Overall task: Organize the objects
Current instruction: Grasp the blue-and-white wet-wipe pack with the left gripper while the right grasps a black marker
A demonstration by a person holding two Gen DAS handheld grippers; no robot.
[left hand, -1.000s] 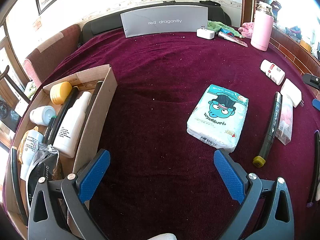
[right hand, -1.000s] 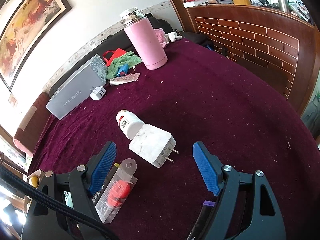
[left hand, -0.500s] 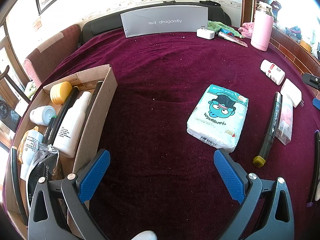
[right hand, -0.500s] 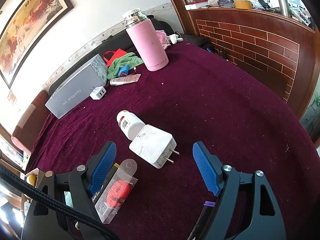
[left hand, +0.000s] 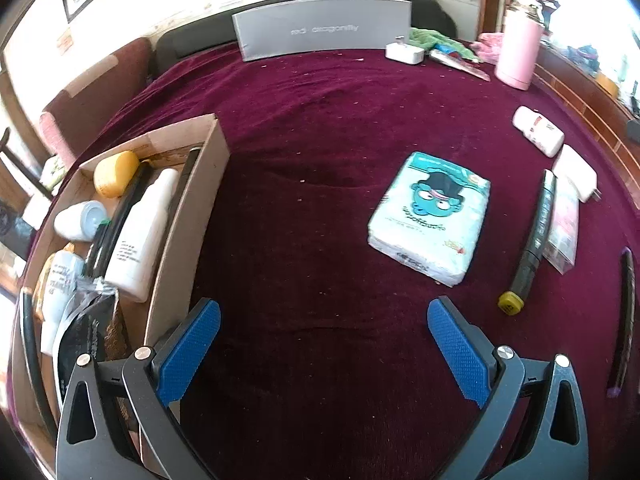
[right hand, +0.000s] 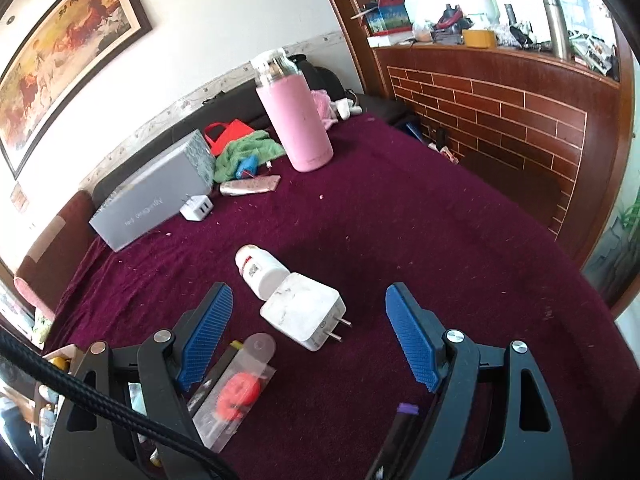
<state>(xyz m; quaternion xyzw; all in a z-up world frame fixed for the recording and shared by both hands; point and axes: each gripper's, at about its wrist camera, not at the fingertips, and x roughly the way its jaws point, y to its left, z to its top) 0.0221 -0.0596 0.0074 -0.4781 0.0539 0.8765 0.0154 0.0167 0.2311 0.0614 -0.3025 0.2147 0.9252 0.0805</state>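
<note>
My left gripper (left hand: 322,312) is open over bare maroon cloth, beside a cardboard box (left hand: 188,216) that holds bottles and pens. A teal tissue pack (left hand: 430,216) lies ahead to its right, with a black marker (left hand: 534,240) and a clear packet (left hand: 564,220) further right. My right gripper (right hand: 308,300) is open just above a white plug adapter (right hand: 302,316), which lies between the jaws without touching them. A small white bottle (right hand: 260,268) leans against the adapter. A clear packet with a red item (right hand: 236,392) lies by the left finger (right hand: 206,336).
A pink flask (right hand: 296,120) stands at the back, near a grey box (right hand: 152,196), a white charger (right hand: 196,208), a green cloth (right hand: 244,152) and a tube (right hand: 250,186). A purple-tipped pen (right hand: 400,428) lies under the right gripper. A brick-pattern wooden wall (right hand: 500,120) borders the right side.
The right wrist view has tilted slightly, so the adapter and bottle sit a little higher between the jaws. The left gripper has stayed put. Both grippers remain open.
</note>
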